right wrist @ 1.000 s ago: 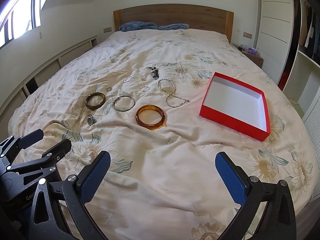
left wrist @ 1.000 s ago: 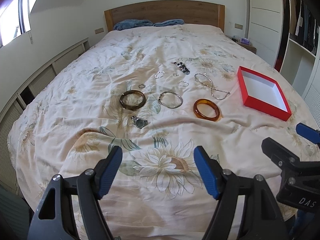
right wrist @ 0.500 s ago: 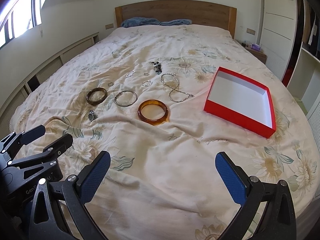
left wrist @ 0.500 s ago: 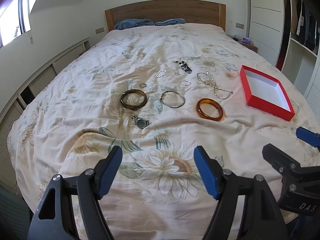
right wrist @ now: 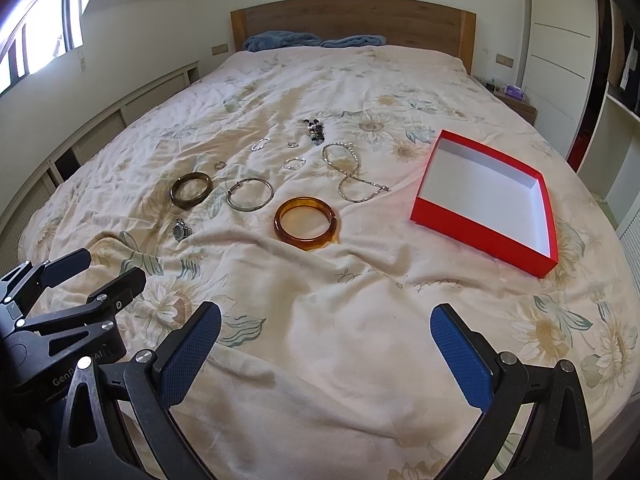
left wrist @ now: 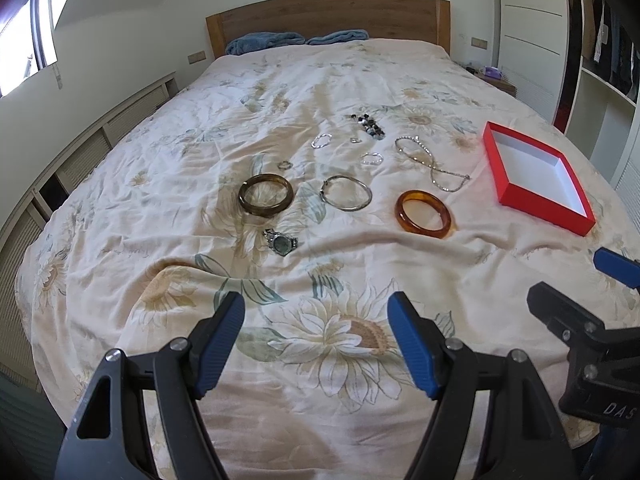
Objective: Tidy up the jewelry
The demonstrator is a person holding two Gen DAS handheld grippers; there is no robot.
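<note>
Jewelry lies spread on a floral bedspread: an amber bangle [left wrist: 423, 213] [right wrist: 307, 223], a dark olive bangle [left wrist: 266, 194] [right wrist: 191, 190], a thin silver hoop [left wrist: 346, 198] [right wrist: 250, 194], a watch [left wrist: 281, 242] [right wrist: 181, 229], a silver chain necklace [left wrist: 430, 164] [right wrist: 352, 178], a dark bead bracelet [left wrist: 368, 125] [right wrist: 314, 128] and small rings. An empty red box [left wrist: 536, 178] [right wrist: 486, 200] with a white inside sits to the right. My left gripper [left wrist: 316, 334] and my right gripper [right wrist: 326, 344] both hover open near the bed's foot, well short of the jewelry.
A wooden headboard [left wrist: 328, 16] and blue pillows [left wrist: 264, 42] stand at the far end. Slatted wall panels [left wrist: 80, 160] run along the left, white wardrobes and open shelves [right wrist: 560, 60] on the right. A nightstand [right wrist: 514, 100] holds small items.
Both grippers have edged forward over the bed, so the jewelry and red box sit slightly nearer and lower in view. Both stay open; nothing on the bed has moved.
</note>
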